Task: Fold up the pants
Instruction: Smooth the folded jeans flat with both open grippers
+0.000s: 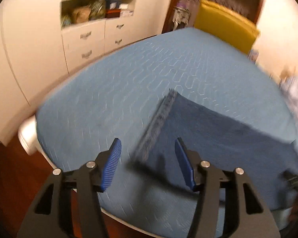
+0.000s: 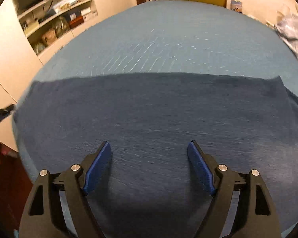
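Note:
Dark blue pants [image 2: 141,115] lie folded flat on a light blue quilted bed [image 2: 159,39], stretched left to right. In the left wrist view the pants [image 1: 218,136] show a stitched hem edge [image 1: 159,119] running toward me. My left gripper [image 1: 148,144] is open and empty, hovering over the hem end, its fingers apart on either side of that edge. My right gripper [image 2: 149,148] is open and empty, low over the middle of the pants. Both views are motion blurred.
A white cabinet with drawers and shelves [image 1: 93,33] stands left of the bed [image 1: 129,91]. A yellow cushion [image 1: 226,25] stands at the far end. Pale crumpled clothes [image 2: 294,33] lie at the bed's right edge. Dark wood floor [image 1: 12,178] lies below left.

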`<move>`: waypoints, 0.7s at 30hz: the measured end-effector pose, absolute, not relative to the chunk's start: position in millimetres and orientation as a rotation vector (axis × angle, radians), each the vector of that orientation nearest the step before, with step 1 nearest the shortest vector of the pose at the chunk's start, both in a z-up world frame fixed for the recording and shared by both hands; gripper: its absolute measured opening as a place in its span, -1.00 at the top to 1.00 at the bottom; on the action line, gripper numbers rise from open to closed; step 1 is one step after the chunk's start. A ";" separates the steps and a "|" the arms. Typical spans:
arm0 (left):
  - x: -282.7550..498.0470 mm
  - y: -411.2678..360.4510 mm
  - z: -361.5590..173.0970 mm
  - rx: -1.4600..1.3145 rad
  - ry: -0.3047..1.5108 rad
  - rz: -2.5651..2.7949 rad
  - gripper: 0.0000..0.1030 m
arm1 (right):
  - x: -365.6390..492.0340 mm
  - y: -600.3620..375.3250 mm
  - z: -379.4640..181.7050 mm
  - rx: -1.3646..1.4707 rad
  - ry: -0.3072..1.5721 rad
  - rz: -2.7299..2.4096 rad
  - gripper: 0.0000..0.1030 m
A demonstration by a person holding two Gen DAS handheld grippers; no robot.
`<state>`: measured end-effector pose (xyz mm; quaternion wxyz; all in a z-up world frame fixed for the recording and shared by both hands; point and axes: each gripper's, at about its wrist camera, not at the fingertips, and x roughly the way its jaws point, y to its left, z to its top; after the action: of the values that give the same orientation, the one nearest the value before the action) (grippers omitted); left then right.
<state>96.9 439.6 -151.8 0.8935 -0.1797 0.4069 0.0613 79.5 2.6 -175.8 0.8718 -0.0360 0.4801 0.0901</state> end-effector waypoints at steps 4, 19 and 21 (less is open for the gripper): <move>73.9 450.9 -167.5 -0.518 0.827 0.105 0.08 | 75.6 13.4 -183.9 -0.144 0.968 0.146 -0.56; 78.3 427.4 -188.8 -0.513 0.882 0.111 0.12 | 76.1 22.2 -191.2 -0.161 0.964 0.128 -0.63; 79.5 431.4 -188.9 -0.583 0.870 0.093 0.06 | 76.2 22.5 -191.7 -0.160 0.964 0.128 -0.63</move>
<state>79.5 431.4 -188.9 0.8649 -0.2783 0.4153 0.0444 76.2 22.5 -191.7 0.8809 -0.0770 0.4628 0.0617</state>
